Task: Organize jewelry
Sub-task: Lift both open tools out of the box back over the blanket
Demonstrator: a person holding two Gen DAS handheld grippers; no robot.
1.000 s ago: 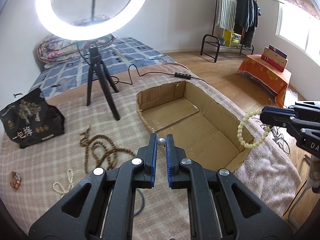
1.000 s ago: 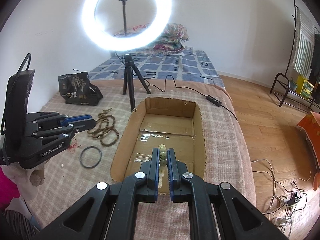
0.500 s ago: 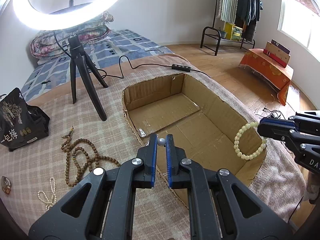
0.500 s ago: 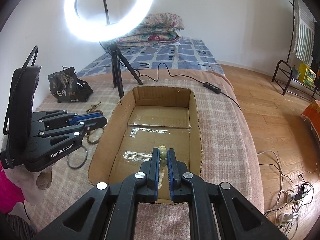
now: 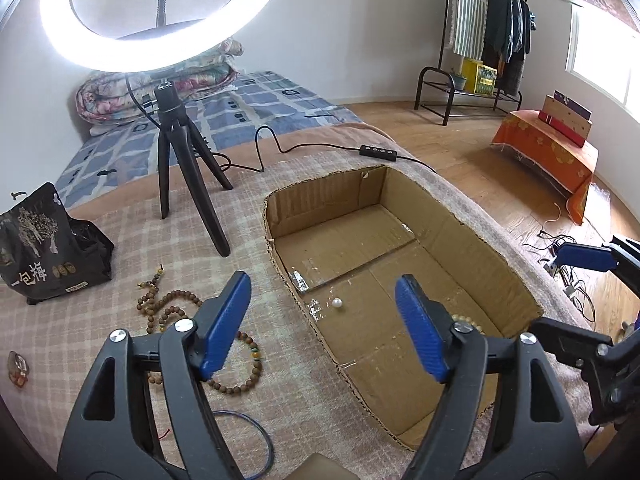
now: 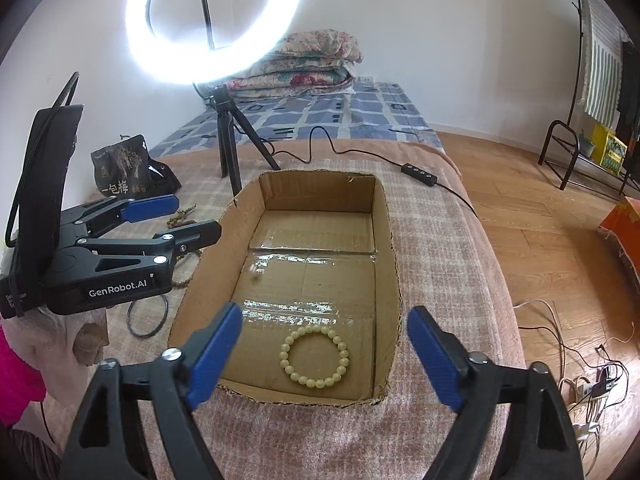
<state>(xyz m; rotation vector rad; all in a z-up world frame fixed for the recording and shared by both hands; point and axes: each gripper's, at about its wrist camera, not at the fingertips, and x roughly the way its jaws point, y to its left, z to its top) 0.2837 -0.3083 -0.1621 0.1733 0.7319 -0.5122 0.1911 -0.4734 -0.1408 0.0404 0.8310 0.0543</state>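
An open cardboard box is set into the blanket-covered bed. A small white pearl lies on its floor; in the right wrist view it shows as a blur. A pale-yellow bead bracelet lies at the box's near end. My left gripper is open and empty above the box's left edge. My right gripper is open and empty above the bracelet. Brown bead strands and a dark bangle lie on the blanket left of the box.
A ring light on a black tripod stands behind the box, its cable and switch trailing right. A black snack bag lies far left. A small amber ring lies at the left edge. The bed drops off to a wooden floor at right.
Both grippers have opened. The left one let go of the pearl and the right one let go of the yellow bracelet; both now lie on the box floor.
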